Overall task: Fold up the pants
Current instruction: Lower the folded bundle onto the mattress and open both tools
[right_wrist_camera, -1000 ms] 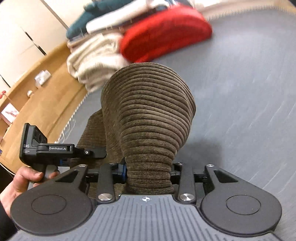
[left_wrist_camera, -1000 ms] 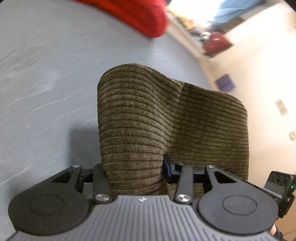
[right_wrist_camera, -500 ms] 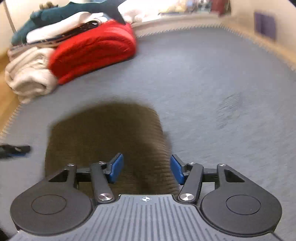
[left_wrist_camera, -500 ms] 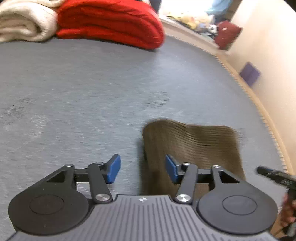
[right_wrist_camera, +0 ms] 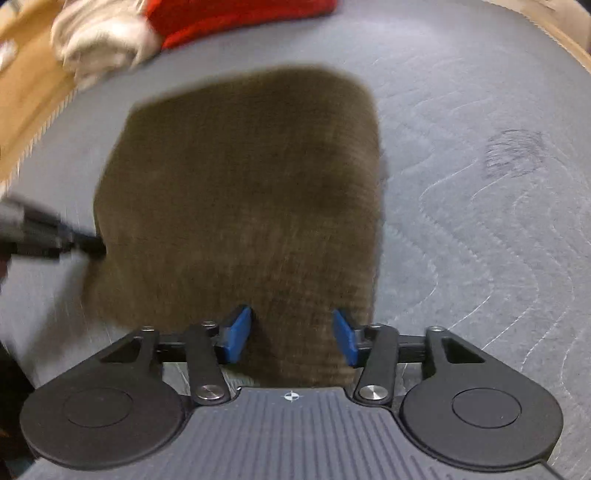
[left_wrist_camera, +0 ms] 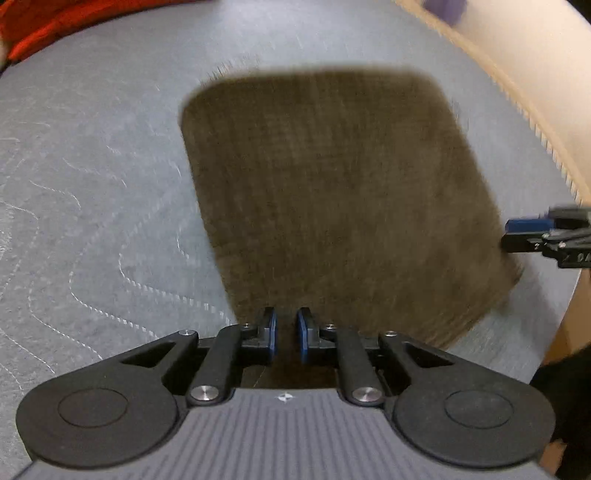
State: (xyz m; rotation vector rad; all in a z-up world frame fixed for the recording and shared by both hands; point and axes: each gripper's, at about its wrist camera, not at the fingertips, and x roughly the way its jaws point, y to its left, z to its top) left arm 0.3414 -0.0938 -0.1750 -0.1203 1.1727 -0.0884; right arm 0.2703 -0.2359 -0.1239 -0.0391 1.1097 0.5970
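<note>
Folded pants (left_wrist_camera: 332, 192) lie flat | left gripper (left_wrist_camera: 287, 334) nearly clenched, empty | right gripper (right_wrist_camera: 291, 334) released | cream laundry (right_wrist_camera: 99, 55) only in right view

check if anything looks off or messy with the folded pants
Nothing stands out. The brown pants lie flat as a squarish fold on the grey mat. A faint scuff marks the mat beside them.

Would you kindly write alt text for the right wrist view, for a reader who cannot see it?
Folded brown corduroy pants lie flat on a grey quilted mat, with the open right gripper over their near edge. The left gripper, blurred, reaches their left edge; red and cream folded clothes lie beyond.
</note>
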